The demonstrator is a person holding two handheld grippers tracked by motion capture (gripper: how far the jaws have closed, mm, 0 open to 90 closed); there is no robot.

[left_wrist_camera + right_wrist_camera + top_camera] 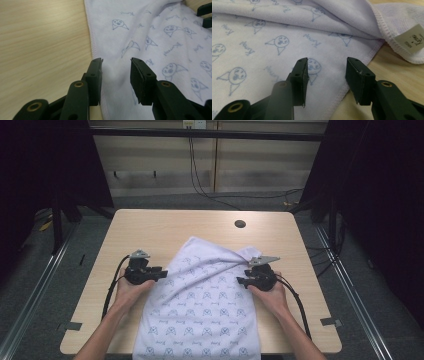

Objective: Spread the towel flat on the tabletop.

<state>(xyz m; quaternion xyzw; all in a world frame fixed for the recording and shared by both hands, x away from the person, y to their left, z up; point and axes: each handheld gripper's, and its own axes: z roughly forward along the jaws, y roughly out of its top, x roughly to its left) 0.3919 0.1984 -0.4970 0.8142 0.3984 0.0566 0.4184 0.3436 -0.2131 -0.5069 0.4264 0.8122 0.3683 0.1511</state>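
A white printed towel (200, 305) lies spread across the wooden table (150, 227). The left gripper (116, 62) and right gripper (327, 61) hover at its side edges, jaws apart, gripping nothing.

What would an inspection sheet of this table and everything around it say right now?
Surface: light wooden table, one round hole near the far edge.
Job's things: white printed cloth, rumpled, hanging over the near edge; sewn label at one corner.
Clutter: nothing seen.
Grippers: left gripper open over the cloth's hem; right gripper open over the opposite edge.
Cables: black cable from each gripper.
Surroundings: dark curtains, wall cables.
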